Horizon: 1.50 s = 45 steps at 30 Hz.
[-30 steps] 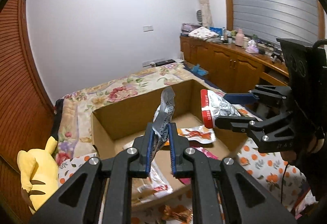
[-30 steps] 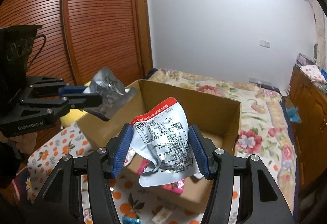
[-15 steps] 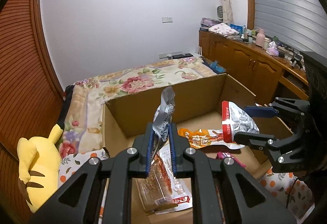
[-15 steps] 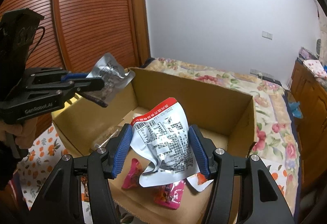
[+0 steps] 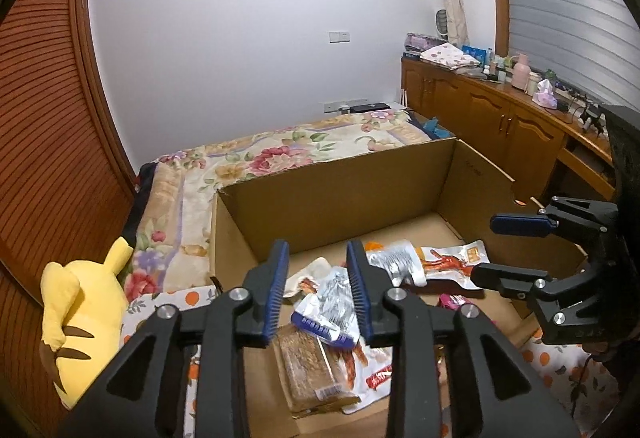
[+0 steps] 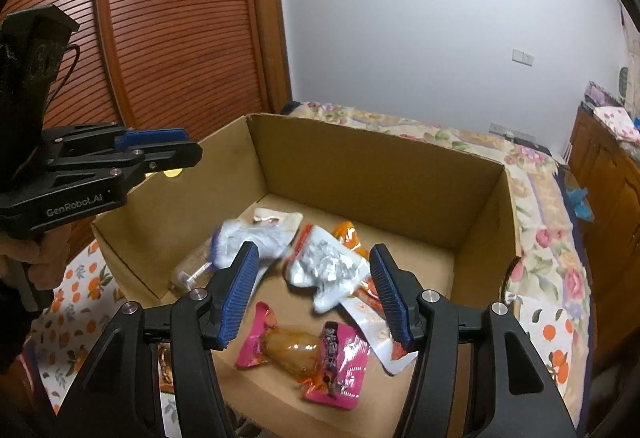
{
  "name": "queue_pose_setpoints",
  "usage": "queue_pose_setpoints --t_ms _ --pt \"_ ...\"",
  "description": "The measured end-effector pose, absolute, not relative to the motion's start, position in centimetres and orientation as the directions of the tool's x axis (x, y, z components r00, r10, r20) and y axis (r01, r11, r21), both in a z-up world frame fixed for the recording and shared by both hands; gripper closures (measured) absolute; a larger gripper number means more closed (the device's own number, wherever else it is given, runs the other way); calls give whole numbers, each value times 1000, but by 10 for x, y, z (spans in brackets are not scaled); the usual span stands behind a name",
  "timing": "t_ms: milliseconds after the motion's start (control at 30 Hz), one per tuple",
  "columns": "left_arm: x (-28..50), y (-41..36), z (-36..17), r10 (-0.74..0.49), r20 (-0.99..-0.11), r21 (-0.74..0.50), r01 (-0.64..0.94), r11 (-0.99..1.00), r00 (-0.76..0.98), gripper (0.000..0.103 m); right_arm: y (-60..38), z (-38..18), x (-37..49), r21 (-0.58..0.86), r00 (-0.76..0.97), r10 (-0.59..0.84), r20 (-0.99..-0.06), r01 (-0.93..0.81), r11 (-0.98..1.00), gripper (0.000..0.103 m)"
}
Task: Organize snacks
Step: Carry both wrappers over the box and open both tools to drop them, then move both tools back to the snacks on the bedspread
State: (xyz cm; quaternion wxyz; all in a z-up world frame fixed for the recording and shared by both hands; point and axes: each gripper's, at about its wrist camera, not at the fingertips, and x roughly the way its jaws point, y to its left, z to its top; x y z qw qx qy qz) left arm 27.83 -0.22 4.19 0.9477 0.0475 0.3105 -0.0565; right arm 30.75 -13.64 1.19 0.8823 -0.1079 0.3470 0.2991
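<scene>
Both grippers, left gripper (image 5: 316,286) just opening and right gripper (image 6: 314,296) released, are hovering empty above the open brown cardboard box (image 6: 376,166), where light, crinkly, slippery foil snack packets (image 6: 326,270) are lying, best pinched by an edge seam.

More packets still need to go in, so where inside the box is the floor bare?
In the cardboard box, bare floor shows along the far wall and in the far right corner, beyond the silver packet. The middle and left are crowded with overlapping packets; the pink packet fills the near edge. Both grippers, left and right, hang open above.
</scene>
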Motion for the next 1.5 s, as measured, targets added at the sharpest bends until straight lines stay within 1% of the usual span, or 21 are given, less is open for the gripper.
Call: queue_pose_setpoints --t_ms 100,133,333,400,467,733,933,1333,1500 --pt "272 -1 45 -78 -589 53 134 990 805 65 -139 15 302 22 581 457 -673 -602 798 44" --pt "269 -1 46 -78 -585 53 134 990 807 61 -140 16 299 22 583 459 -670 -603 798 44" --pt "245 -3 56 -78 -568 54 131 990 819 57 -147 26 277 18 593 465 -658 -604 797 44" --pt "238 -2 58 -79 -562 51 130 990 823 50 -150 29 268 14 598 464 -654 -603 798 44" --pt "229 -1 61 -87 -550 40 130 991 831 33 -152 33 260 10 605 461 -649 -599 801 44" --pt "186 -3 61 -100 -539 33 140 990 836 32 -162 39 225 3 620 451 -643 -586 810 44" --pt "155 -8 39 -123 -569 17 161 987 813 32 -171 34 198 5 616 438 -655 -575 818 44" --pt "120 -32 -34 -205 -675 -54 230 972 709 32 -183 -21 169 48 539 405 -738 -557 829 44" --pt "108 -40 -54 -222 -699 -71 244 967 680 32 -180 -51 164 57 492 383 -782 -556 829 47"
